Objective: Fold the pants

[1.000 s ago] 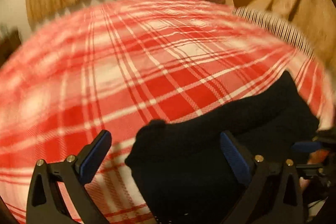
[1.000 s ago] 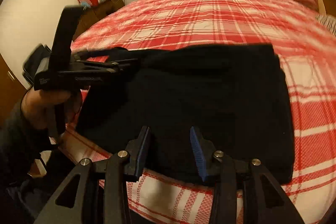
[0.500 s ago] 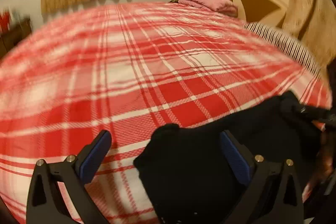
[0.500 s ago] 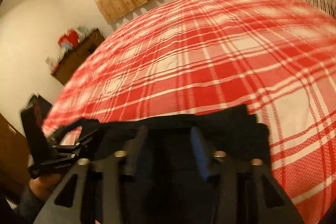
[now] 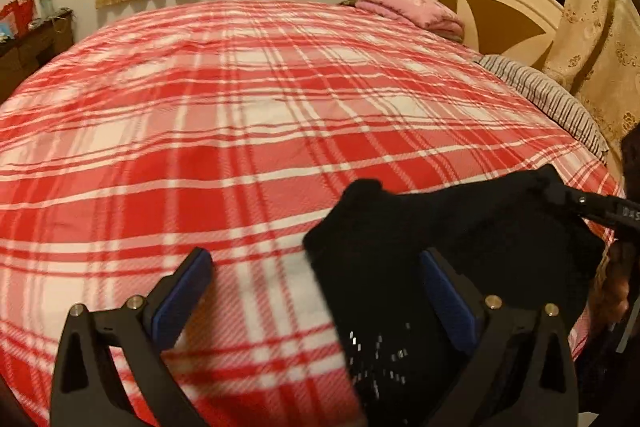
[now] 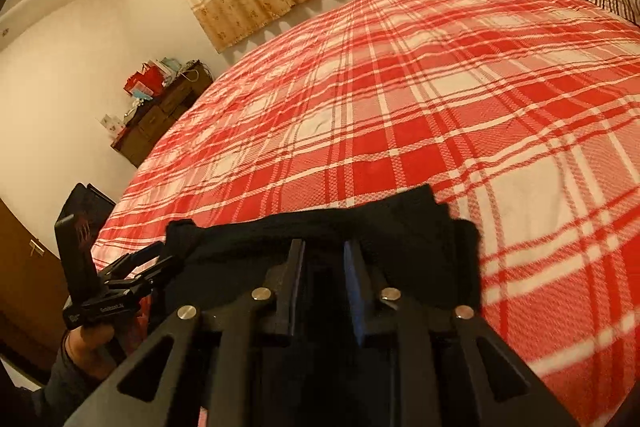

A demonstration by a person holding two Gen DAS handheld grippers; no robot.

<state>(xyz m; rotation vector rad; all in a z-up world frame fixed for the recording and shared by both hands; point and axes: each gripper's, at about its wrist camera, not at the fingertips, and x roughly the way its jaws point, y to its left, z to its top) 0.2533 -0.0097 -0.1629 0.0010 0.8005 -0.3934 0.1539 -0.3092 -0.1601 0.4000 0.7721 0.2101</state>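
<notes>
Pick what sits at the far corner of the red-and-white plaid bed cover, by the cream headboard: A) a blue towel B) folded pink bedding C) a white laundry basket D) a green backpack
B: a stack of folded pink bedding lies at the far end of the red-and-white plaid bed cover, next to the cream headboard; the right wrist view shows the same pink stack there.

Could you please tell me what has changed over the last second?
The right gripper has moved in over the black pants, which now sit between its jaws; those jaws closed, then have just been opening. The left gripper stays wide open, gripping nothing. The plaid bedspread is unchanged.
</notes>
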